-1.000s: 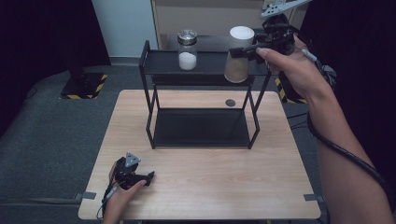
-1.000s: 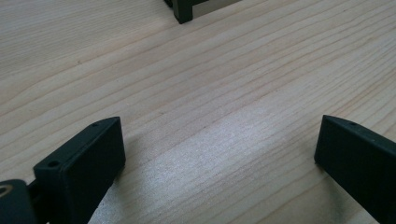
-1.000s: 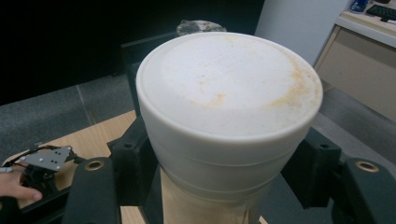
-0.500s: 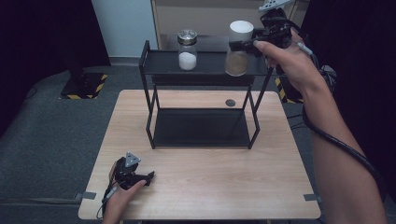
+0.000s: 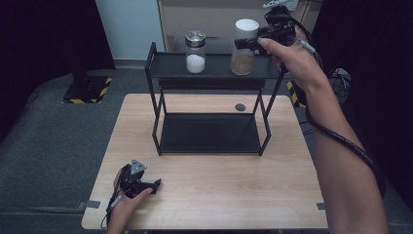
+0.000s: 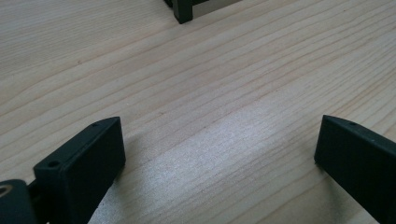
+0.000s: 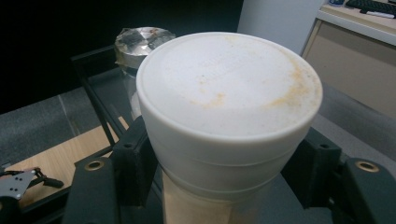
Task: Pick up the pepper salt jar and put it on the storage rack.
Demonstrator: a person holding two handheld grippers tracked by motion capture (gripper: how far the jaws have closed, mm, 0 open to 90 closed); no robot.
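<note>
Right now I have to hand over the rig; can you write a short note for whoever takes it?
Right gripper: shut on the white-lidded jar of brown powder, at the right of the black rack's top shelf; whether the jar rests on the shelf I cannot tell.
Left gripper: open, holding nothing, low over the wooden table near its front left.
Metal-lidded jar of white powder stands on the top shelf, left of it.
Left: likely set the jar down, release.
</note>
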